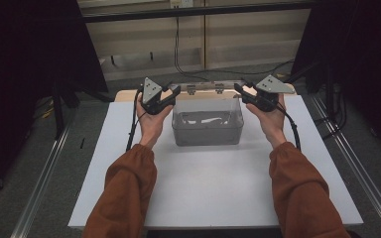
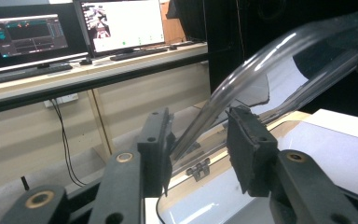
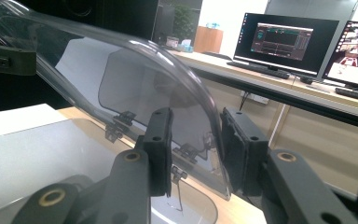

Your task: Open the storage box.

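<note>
lid [image 3: 135,70] of clear box [image 1: 207,130] stands raised, its edge between spread left tongs [image 2: 200,144] and spread right tongs [image 3: 193,149].

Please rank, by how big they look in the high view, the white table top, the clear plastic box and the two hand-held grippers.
1. White table top, by far the largest.
2. Clear plastic box.
3. Left hand-held gripper and right hand-held gripper: they look about the same size, so I would not rank one above the other.

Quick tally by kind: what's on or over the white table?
Clear plastic box: 1
Clear hinged lid, raised, its edge between each tongs' jaws: 1
Tongs: 2, left and right
Lid hinges: 2
Total: 6
</note>
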`<state>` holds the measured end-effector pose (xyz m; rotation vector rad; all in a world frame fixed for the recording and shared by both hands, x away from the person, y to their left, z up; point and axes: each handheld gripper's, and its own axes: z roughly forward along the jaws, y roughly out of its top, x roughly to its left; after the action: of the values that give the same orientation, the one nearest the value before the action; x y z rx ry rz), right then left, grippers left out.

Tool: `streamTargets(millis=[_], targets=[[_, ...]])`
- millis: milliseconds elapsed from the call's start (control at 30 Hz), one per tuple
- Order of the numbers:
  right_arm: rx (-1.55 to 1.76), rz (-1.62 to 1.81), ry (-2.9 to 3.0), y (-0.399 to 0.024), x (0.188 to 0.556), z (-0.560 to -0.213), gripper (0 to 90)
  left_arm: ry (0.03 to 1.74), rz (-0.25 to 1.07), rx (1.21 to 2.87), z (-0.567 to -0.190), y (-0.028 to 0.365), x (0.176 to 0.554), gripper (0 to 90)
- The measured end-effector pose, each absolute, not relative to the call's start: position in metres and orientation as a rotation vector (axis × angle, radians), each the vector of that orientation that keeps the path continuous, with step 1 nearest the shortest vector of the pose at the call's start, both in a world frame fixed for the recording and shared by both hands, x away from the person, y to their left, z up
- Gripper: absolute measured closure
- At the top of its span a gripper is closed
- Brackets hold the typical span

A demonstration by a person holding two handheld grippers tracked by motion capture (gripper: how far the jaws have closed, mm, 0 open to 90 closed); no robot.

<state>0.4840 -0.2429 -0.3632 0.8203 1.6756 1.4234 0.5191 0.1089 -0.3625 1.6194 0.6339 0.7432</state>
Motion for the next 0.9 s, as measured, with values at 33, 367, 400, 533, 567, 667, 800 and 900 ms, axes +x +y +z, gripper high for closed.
streamTargets(millis=[33,367,400,533,567,667,800,900], targets=[[0.83,1.436,1.663,-0.243,0.486,-0.364,64.4,0.626,0.75,1.621,-0.362,0.109,0.52,61.4],[0.836,1.432,1.654,-0.243,0.494,-0.361,65.2,0.619,0.756,1.619,-0.361,0.109,0.528,64.4],[0.838,1.432,1.65,-0.242,0.494,-0.36,65.2,0.622,0.754,1.618,-0.362,0.108,0.529,64.3],[0.845,1.44,1.641,-0.243,0.498,-0.36,65.6,0.642,0.732,1.623,-0.365,0.108,0.537,64.4],[0.841,1.438,1.645,-0.243,0.499,-0.36,66.2,0.638,0.735,1.629,-0.365,0.109,0.539,65.1],[0.842,1.438,1.651,-0.244,0.5,-0.358,66.6,0.635,0.741,1.64,-0.366,0.108,0.542,65.3],[0.848,1.44,1.647,-0.244,0.503,-0.357,66.5,0.632,0.747,1.65,-0.366,0.108,0.545,65.3],[0.847,1.438,1.645,-0.244,0.505,-0.358,66.7,0.642,0.756,1.654,-0.368,0.108,0.549,64.7]])
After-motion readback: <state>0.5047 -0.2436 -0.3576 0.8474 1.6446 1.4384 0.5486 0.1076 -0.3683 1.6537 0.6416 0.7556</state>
